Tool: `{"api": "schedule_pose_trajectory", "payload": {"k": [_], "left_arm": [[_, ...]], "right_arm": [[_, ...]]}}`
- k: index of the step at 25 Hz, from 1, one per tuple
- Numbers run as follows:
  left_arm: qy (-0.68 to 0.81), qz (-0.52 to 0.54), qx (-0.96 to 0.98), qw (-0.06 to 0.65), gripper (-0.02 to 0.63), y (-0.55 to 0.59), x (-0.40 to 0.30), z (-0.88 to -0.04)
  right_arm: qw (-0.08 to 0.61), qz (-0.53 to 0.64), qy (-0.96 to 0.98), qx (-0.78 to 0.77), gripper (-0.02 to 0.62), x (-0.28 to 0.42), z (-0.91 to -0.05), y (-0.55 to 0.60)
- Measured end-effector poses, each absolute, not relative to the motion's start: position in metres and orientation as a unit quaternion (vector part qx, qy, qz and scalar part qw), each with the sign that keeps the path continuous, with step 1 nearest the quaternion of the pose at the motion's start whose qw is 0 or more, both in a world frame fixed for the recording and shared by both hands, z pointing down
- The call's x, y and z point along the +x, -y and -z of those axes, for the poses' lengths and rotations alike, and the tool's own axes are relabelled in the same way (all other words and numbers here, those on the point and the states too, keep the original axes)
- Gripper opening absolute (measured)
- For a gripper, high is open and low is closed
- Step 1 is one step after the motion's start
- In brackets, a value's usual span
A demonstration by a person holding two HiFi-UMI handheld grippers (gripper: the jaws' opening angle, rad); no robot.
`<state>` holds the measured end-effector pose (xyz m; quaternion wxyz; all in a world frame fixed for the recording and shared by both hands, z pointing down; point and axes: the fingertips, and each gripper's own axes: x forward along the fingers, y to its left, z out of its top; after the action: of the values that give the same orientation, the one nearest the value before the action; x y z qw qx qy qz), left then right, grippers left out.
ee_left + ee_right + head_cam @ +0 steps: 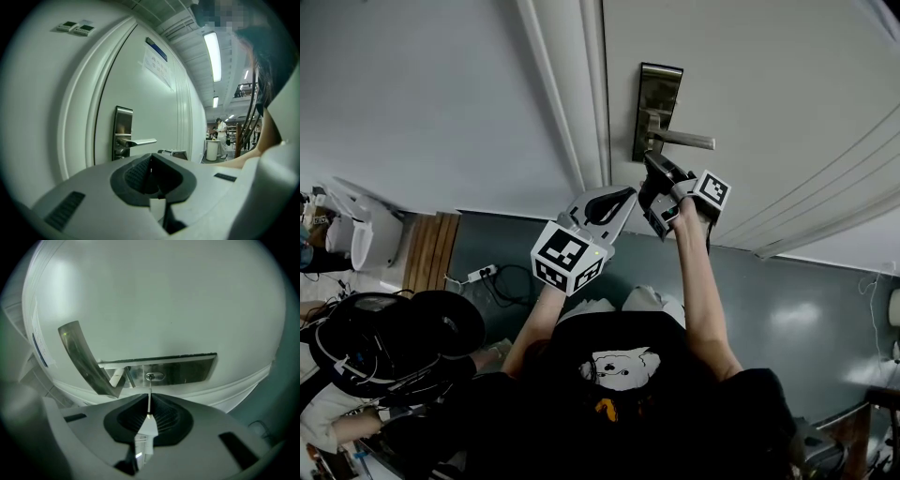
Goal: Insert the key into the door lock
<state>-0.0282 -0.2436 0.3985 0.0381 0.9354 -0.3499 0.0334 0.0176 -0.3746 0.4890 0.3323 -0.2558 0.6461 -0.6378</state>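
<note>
A silver lock plate (658, 94) with a lever handle (684, 140) sits on the white door (769, 84). My right gripper (661, 183) is just under the handle, close to the plate. In the right gripper view it (149, 417) is shut on the key (149, 401), whose thin blade points straight ahead. The blade's tip meets the oval keyhole (154, 376) in the lock plate (187, 370), beside the handle (82, 357). My left gripper (605, 208) hangs lower left, away from the door. Its jaws (150, 173) are shut with nothing between them; lock plate (123, 131) and handle (140, 141) show ahead.
The door frame (581, 103) and a grey wall (412, 94) lie left of the lock. On the floor below are a power strip with cables (483, 274) and a wooden panel (431, 251). A seated person (384, 356) is at the lower left.
</note>
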Motion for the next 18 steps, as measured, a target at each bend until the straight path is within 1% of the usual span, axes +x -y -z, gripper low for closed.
{"api": "schedule_pose_trajectory", "payload": {"k": [7,18], "left_arm": [[0.352,-0.035,0.935,0.037,0.009,0.2334,-0.0304,-0.3938],[0.355,-0.036,0.933,0.047,0.009,0.2362,-0.0270,-0.3957]], "right_arm": [[0.365,0.631,-0.641,-0.239,0.025,0.0177,-0.4779,0.3775],[0.336,0.600,-0.673,-0.272,0.033,0.0223,-0.4784,0.3764]]}}
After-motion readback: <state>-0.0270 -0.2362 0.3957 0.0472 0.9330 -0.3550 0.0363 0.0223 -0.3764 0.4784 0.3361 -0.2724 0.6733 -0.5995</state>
